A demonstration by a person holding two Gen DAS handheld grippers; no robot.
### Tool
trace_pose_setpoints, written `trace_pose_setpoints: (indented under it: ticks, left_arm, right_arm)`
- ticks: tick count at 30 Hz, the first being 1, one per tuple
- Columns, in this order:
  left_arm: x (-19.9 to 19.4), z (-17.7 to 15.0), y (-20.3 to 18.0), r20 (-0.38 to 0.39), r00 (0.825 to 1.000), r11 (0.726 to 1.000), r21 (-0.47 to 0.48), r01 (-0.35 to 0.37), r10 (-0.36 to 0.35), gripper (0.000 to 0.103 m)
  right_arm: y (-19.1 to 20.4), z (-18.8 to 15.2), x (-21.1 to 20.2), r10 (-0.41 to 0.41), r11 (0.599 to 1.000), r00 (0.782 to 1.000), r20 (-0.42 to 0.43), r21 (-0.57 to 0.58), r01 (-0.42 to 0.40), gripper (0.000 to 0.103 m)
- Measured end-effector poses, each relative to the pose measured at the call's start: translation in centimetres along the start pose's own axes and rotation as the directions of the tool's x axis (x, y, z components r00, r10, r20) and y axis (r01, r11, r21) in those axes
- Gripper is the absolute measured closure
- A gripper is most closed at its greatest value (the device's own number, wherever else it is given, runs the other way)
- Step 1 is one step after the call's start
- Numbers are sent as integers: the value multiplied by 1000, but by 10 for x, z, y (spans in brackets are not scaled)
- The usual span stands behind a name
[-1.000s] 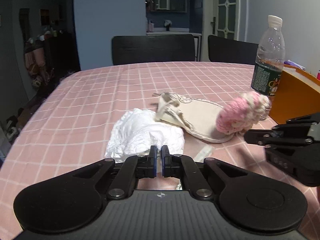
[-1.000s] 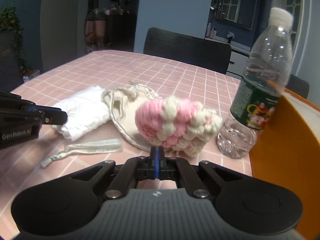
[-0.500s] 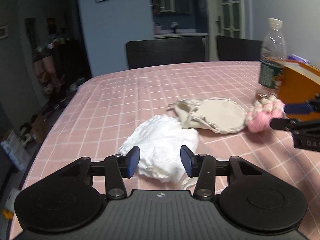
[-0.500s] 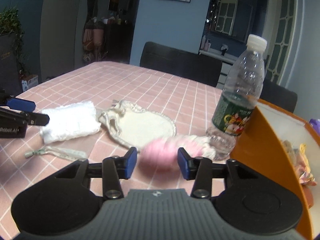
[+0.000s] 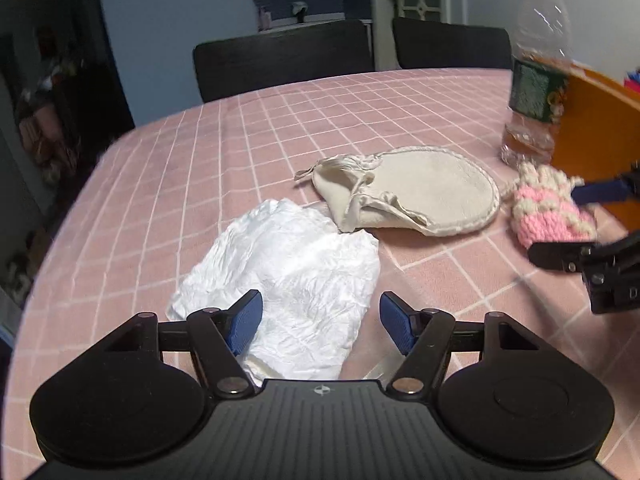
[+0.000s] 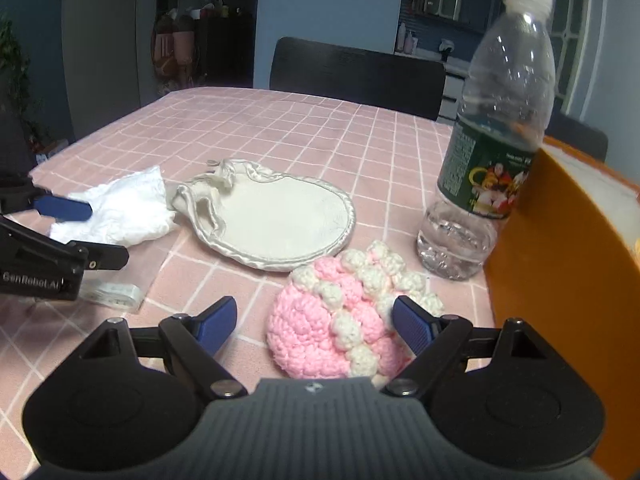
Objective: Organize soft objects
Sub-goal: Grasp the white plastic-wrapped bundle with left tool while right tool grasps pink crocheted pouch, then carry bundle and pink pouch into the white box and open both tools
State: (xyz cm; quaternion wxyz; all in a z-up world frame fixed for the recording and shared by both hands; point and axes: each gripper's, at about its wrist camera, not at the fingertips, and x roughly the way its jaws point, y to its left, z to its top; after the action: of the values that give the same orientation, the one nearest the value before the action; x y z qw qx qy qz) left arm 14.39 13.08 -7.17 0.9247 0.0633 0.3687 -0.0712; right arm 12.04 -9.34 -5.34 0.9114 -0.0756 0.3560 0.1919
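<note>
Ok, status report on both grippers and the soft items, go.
Left hand-held gripper opening over white crumpled cloth. Right hand-held gripper opening around pink crochet piece, not gripped. Water bottle close beside orange bin.

A table under a pink checked tablecloth (image 5: 280,128) is filling the foreground, and black chairs (image 5: 280,60) are standing along its far edge. Behind them a pale blue wall (image 5: 176,32) is rising, with a framed picture hanging at its top, while a door with glass panes (image 6: 568,32) is showing to the right. The room is lying in dim, bluish light, and dark furniture with cluttered shelves (image 6: 188,48) is sitting in shadow on the left.
</note>
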Motion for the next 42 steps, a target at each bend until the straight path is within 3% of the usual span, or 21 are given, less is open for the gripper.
trace_pose_setpoints:
  ticks: [1,3,6,8,10,18,24,38,42]
  left_arm:
    - [0,2,4,-6,1000,999,-32,4,-4,36]
    - [2,4,10,-14,1000,997,-71,11,-12,43]
    - [1,7,10,-19,1000,997,-82,-2,0,54]
    - [0,8,13,-13,1000,993,-114,-5,3,67]
    - [-3,11,19,-5,1000,986,-164,19,-20,90]
    - [-41,23,23,109,992,977,-207,-45,69,92]
    - [-79,29,6,193,978,982,-183,-48,83,92]
    - [-122,47,-54,307,949,994,-47,94,-76,92]
    - [-132,58,-75,345,928,989,12,145,-140,92]
  right_arm:
    - [-4,0,1,12,1000,1000,-6,23,-11,23]
    - [-9,0,3,6,999,1000,-10,41,-5,38]
    - [-10,-3,4,1,1000,1000,-8,22,-1,47]
    - [-11,-5,4,-5,1000,1000,-3,11,5,51]
    - [-14,-5,3,1,1000,1000,-3,20,0,58]
    - [-20,1,-7,23,1000,1000,16,14,-23,84]
    - [-18,4,-30,42,999,997,69,5,-43,87]
    - [-31,18,-122,83,996,976,204,-49,-74,87]
    - [-48,26,-158,71,996,970,233,-68,-57,87]
